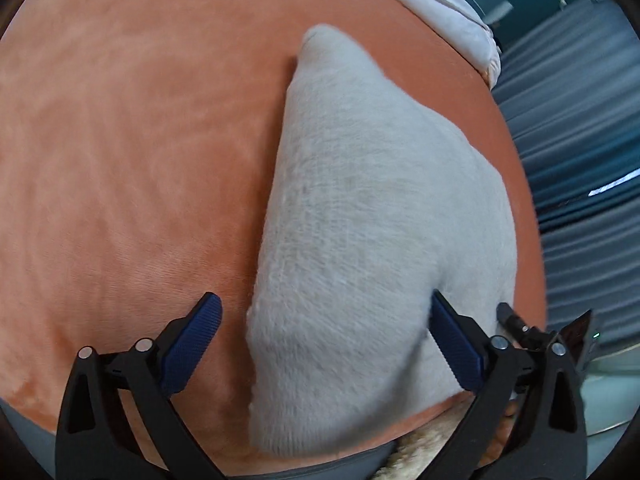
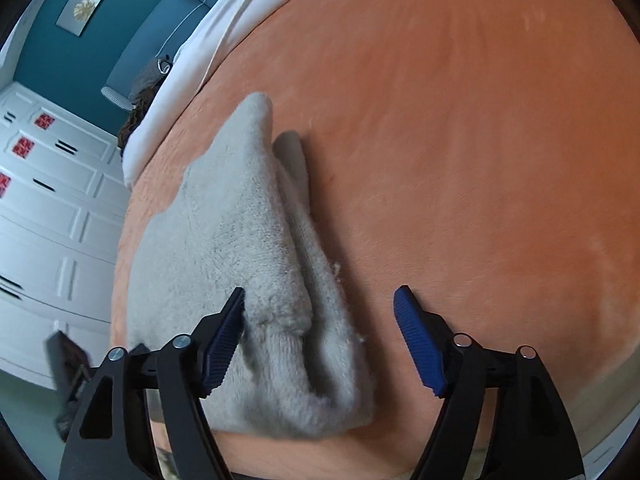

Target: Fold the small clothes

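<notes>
A fuzzy pale grey garment (image 1: 360, 216) lies on an orange plush blanket (image 1: 132, 160), near its right edge. My left gripper (image 1: 326, 312) is open just above the garment's near end, one pad over the blanket, the other over the cloth. In the right wrist view the garment (image 2: 240, 240) shows a folded-over layer with a ridge down its middle. My right gripper (image 2: 320, 304) is open and straddles that fold at the near end; its left pad (image 2: 224, 340) touches the cloth. Neither holds anything.
White bedding (image 1: 448, 4) lies bunched at the blanket's far edge, and also shows in the right wrist view (image 2: 188, 68). A grey-blue curtain (image 1: 580, 140) hangs to the right. White cabinets (image 2: 52, 200) and a teal wall (image 2: 60, 52) stand beyond the bed. The orange blanket (image 2: 480, 140) stretches wide.
</notes>
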Tool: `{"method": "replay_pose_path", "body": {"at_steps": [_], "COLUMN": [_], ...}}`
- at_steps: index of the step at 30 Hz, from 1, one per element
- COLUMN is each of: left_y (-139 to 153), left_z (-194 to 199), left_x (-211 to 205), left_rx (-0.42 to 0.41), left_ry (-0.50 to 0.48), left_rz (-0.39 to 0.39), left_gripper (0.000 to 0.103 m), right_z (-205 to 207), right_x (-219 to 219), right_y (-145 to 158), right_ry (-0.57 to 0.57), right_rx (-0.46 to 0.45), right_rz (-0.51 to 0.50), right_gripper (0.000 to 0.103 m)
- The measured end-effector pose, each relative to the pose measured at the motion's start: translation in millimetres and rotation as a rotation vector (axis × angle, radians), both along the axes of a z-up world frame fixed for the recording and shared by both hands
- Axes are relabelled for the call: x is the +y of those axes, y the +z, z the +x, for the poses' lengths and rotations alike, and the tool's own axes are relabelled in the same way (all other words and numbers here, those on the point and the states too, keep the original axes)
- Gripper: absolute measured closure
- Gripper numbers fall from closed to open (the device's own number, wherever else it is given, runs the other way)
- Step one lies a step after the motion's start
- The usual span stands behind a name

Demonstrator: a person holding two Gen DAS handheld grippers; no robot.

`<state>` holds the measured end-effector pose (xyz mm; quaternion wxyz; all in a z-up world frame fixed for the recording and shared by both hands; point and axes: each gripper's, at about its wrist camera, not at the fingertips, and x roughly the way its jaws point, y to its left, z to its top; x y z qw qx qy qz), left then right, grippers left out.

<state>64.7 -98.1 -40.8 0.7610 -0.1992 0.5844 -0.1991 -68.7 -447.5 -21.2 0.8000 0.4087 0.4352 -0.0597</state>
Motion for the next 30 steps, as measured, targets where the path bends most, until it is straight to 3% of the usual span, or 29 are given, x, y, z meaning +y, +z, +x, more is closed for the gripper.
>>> {"method": "replay_pose_path", "body": {"at_steps": [4, 9, 13, 14, 15, 18, 25, 30], "left_y": [-3, -3, 17, 23, 32, 57, 126, 165], "left_z": [0, 3, 0, -1, -5, -12, -51, -79], "left_x": [-10, -30, -46, -50, -55, -65, -81, -74], "left_rx": [-0.051, -0.031, -0.058, -0.073, -0.095, -0.155, -0.304, -0.387], "left_ry": [-0.019, -0.056, -0.095, -0.112, -0.141, -0.22, -0.336, -0.382], "left_rz": [-0.039, -0.057, 0.023, 0.052, 0.081, 0.142, 0.175, 0.122], "left_gripper": [0.005, 0.006, 0.019, 0.029, 0.037, 0.047, 0.049, 0.049], "right_z": [11, 30, 42, 41, 39, 29, -26, -71], "right_x": [5, 20, 30, 31, 33, 41, 69, 76], "right_y": [-8, -9, -1, 3, 9, 32, 104, 148], "right_ry": [0.029, 0.078, 0.072, 0.061, 0.054, 0.04, 0.018, -0.035], "right_rx": [-0.032, -0.031, -0.001, -0.002, -0.01, -0.055, -0.127, -0.214], "right_rz": [0.052, 0.047, 0.036, 0.029, 0.023, -0.015, -0.183, -0.256], "right_gripper": [0.025, 0.024, 0.054, 0.061, 0.064, 0.07, 0.072, 0.072]}}
